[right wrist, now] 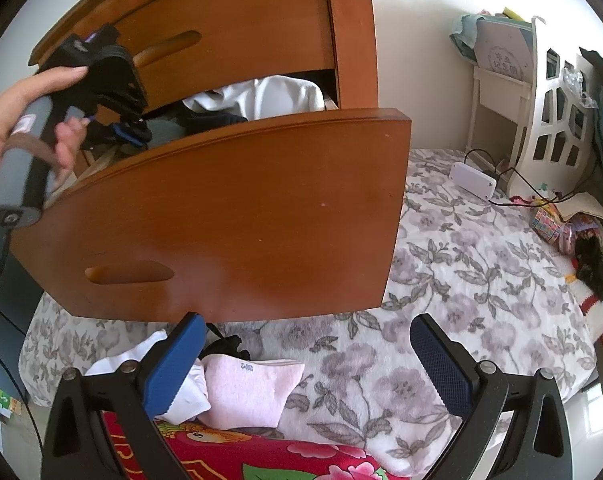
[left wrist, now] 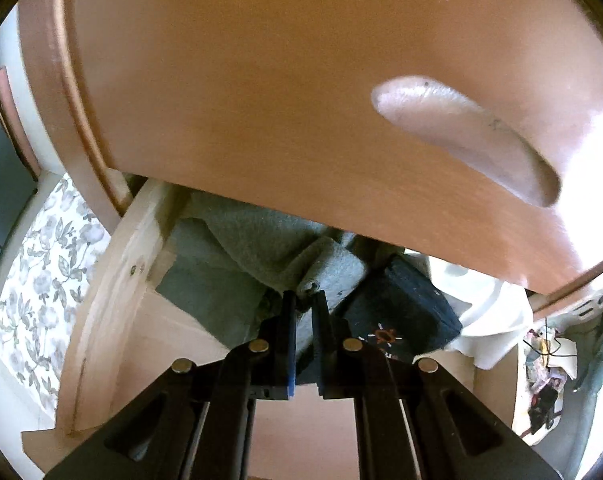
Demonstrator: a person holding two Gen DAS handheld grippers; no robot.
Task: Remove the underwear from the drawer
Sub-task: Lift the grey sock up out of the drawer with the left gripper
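Note:
In the left wrist view, my left gripper [left wrist: 305, 300] is inside the open wooden drawer [left wrist: 113, 280]. Its fingers are pinched on the rolled edge of a grey-green underwear piece [left wrist: 261, 248]. A navy garment with an orange print [left wrist: 401, 312] lies to the right of it, and a white garment [left wrist: 489, 320] lies beyond that. The right wrist view shows a hand holding the left gripper [right wrist: 125, 134] over the drawer's front panel [right wrist: 221, 220]. My right gripper [right wrist: 307, 322] hangs open and empty above the bed, below the drawer front.
The closed upper drawer front [left wrist: 261, 80] overhangs the open drawer. A floral bedspread [right wrist: 481, 280] covers the bed; pink and white garments [right wrist: 245, 392] and a red blanket [right wrist: 261, 456] lie near my right gripper. A white shelf [right wrist: 553, 120], a white box [right wrist: 473, 180] and cables are at the right.

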